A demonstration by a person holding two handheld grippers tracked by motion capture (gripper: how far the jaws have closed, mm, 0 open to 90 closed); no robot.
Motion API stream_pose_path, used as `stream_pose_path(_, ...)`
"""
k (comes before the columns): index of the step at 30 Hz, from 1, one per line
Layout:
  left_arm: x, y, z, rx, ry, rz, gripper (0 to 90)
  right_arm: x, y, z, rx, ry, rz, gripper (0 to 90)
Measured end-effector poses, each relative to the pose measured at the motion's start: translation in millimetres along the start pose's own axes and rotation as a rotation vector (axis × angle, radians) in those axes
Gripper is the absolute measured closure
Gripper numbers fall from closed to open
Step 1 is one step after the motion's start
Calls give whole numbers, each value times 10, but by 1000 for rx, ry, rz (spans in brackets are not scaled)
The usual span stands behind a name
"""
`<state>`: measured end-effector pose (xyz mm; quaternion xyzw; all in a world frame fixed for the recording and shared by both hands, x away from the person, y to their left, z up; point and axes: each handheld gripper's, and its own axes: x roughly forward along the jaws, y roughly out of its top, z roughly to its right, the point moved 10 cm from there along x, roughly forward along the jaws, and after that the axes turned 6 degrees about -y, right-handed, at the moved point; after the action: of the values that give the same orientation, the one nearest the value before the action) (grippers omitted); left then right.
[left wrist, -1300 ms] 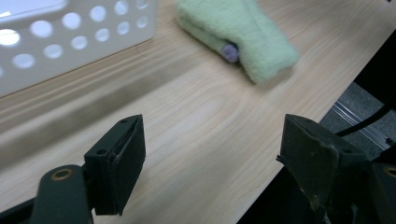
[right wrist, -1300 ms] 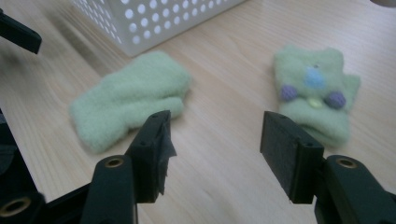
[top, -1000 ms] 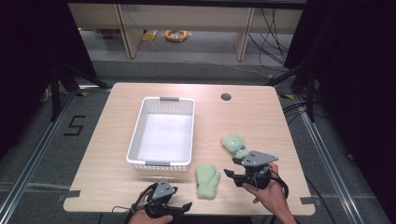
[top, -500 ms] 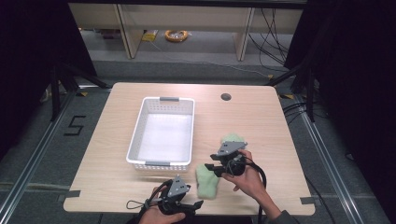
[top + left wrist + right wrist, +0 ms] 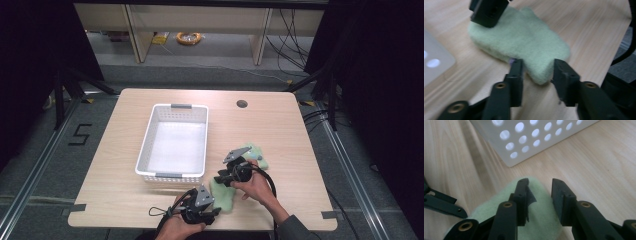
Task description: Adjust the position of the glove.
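Observation:
A fluffy green mitten (image 5: 226,199) lies near the table's front edge, right of the white basket (image 5: 148,137). My left gripper (image 5: 214,209) reaches it from the left. In the left gripper view the mitten's (image 5: 524,37) near end lies between the jaws of the left gripper (image 5: 537,72), which have just been closing; I see no squeeze. My right gripper (image 5: 223,180) comes down on the mitten's far end. Its jaws (image 5: 539,187) have also just been closing and straddle the green mitten (image 5: 541,220). A second green mitten (image 5: 258,156) lies behind the right hand.
The basket (image 5: 536,135) stands empty just left of the right gripper, its perforated wall close by. A round cable hole (image 5: 242,104) sits at the table's back right. The table's front edge runs right under the left hand.
The right gripper has moved left, from beside the far mitten onto the near one. The left gripper has slid right to that mitten's near end. Both pairs of jaws stand narrower.

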<state>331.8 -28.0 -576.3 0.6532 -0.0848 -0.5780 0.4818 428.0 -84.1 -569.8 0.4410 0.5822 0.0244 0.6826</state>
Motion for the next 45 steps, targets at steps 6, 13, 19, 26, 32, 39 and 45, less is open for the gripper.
stream_pose_path(6,3,-24,-19,7,-6,-11,793,19,-25,-27,39,28,15,800)
stream_pose_path(13,-48,-32,-66,30,-10,-18,894,-47,-26,-21,58,26,29,844)
stream_pose_path(19,-72,-55,-125,5,11,-13,829,-38,-42,-6,67,20,30,844)
stream_pose_path(26,-42,-42,-30,-1,-12,-16,571,-25,-47,-8,91,38,32,841)
stream_pose_path(32,9,-48,-16,43,17,-50,491,-25,-45,-8,120,48,33,839)
stream_pose_path(39,46,-15,-44,14,6,-43,724,-45,-48,-35,152,57,29,840)
stream_pose_path(45,-52,17,-82,-7,-24,-24,790,-175,-57,-20,150,45,51,843)
